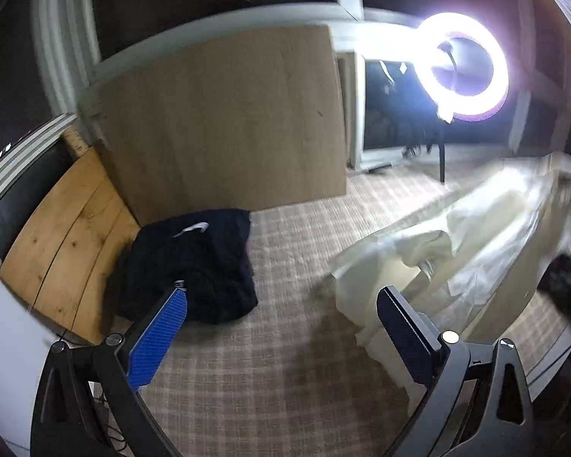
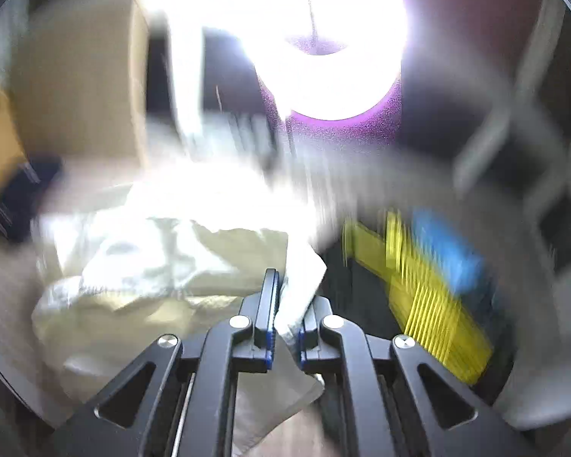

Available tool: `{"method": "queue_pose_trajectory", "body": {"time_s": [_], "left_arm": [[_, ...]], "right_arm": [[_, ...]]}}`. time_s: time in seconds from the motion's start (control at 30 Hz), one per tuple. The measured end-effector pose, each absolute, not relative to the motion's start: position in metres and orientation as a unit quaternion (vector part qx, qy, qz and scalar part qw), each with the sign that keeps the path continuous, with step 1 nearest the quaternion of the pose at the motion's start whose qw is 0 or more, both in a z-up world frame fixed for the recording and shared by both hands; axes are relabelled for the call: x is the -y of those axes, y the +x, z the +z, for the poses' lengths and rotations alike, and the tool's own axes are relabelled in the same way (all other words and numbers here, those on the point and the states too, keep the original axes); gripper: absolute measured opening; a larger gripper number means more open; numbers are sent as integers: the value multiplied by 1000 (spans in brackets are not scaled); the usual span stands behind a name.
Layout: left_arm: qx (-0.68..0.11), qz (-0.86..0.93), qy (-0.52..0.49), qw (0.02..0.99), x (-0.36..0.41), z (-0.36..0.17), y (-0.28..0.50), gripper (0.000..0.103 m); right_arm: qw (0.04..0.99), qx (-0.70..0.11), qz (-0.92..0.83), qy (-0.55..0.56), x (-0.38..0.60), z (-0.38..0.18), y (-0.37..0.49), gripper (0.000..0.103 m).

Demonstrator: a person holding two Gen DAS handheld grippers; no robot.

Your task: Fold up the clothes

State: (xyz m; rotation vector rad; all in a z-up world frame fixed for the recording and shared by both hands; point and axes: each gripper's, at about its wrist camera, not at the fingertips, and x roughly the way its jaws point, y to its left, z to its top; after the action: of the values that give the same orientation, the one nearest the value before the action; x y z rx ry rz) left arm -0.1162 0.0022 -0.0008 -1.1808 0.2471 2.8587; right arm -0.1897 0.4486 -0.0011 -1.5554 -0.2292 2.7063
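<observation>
A cream-white garment [image 1: 449, 251] lies stretched across the checked cloth surface [image 1: 278, 361] to the right in the left wrist view. My left gripper [image 1: 281, 304] is open and empty, above the surface between that garment and a crumpled dark navy garment [image 1: 194, 262] with a white logo. In the blurred right wrist view my right gripper [image 2: 289, 297] is shut on a fold of the cream-white garment [image 2: 163, 274], which spreads out to the left in front of it.
A lit ring light [image 1: 462, 66] on a stand glares at the back right. A large brown board [image 1: 224, 122] leans at the back, wooden planks [image 1: 64, 247] at the left. A yellow and blue object [image 2: 434, 289] lies right of my right gripper.
</observation>
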Motion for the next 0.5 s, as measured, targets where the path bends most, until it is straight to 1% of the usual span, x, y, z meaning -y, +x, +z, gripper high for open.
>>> {"method": "queue_pose_trajectory", "body": {"time_s": [0.07,0.1,0.13,0.17,0.2,0.23,0.33,0.5], "left_arm": [[-97,913,-394,34,-22,-10,-128,101],[-103,910,-399,40,-30,-13,-133,101],[-108,906,-406,52,-41,-18,-139,101],[-111,902,-413,63,-53,-24,-146,101],[-114,897,-420,75,-63,-30,-152,101],[-119,893,-425,83,-73,-34,-156,101],[-141,878,-444,114,-105,-50,-168,101],[-161,850,-482,136,-136,-80,-184,101]], "right_arm": [[-1,13,854,-520,-480,-34,-181,13],[-5,-11,848,-529,-494,-50,-178,20],[-10,-5,848,-530,-498,-55,-177,29],[-15,2,848,-530,-502,-60,-176,34],[-19,14,849,-528,-504,-61,-175,41],[-30,29,850,-525,-503,-63,-177,43],[-77,67,857,-505,-493,-64,-186,44],[-144,177,841,-491,-462,-85,-200,45]]}}
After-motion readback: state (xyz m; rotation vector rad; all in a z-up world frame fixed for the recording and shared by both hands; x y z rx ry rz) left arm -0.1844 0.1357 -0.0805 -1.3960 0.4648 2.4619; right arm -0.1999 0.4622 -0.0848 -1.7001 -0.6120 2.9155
